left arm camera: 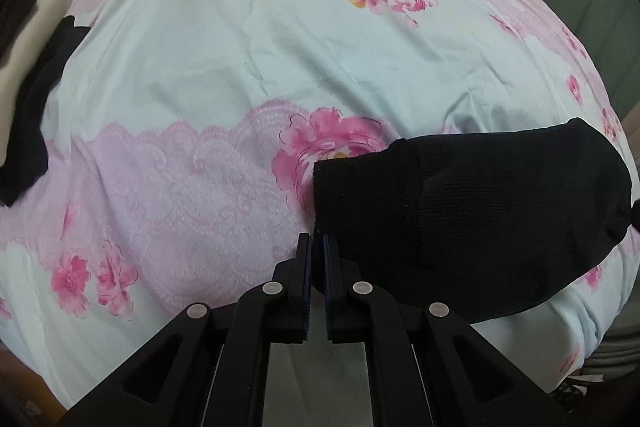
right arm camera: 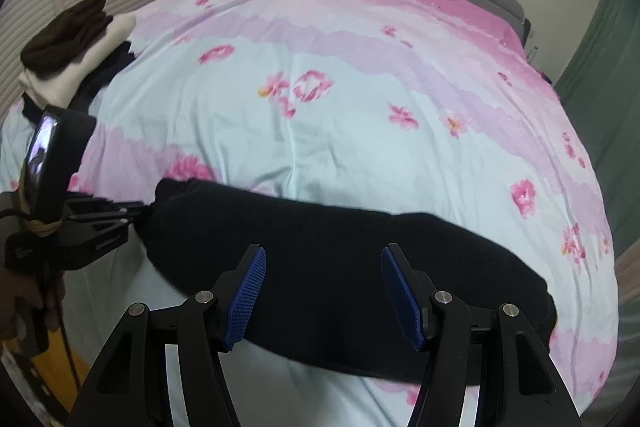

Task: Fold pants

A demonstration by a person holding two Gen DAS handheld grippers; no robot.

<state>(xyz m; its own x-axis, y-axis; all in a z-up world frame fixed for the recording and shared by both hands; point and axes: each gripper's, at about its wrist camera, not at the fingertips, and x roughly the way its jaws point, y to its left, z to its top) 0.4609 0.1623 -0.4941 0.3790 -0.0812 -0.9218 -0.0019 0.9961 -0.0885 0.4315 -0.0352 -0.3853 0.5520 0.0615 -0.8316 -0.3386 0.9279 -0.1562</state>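
**Black pants on a floral bed, one corner pinched**

Folded black pants point(right arm camera: 340, 267) lie across the near edge of a bedspread point(right arm camera: 360, 131) printed with pink flowers. The left gripper point(left arm camera: 316, 259) has its jaws closed on the pants' left corner. The right gripper point(right arm camera: 323, 291) hovers over the middle of the pants, jaws spread wide, holding nothing. A stack of folded clothes point(right arm camera: 76, 55) sits at the bed's far left edge.
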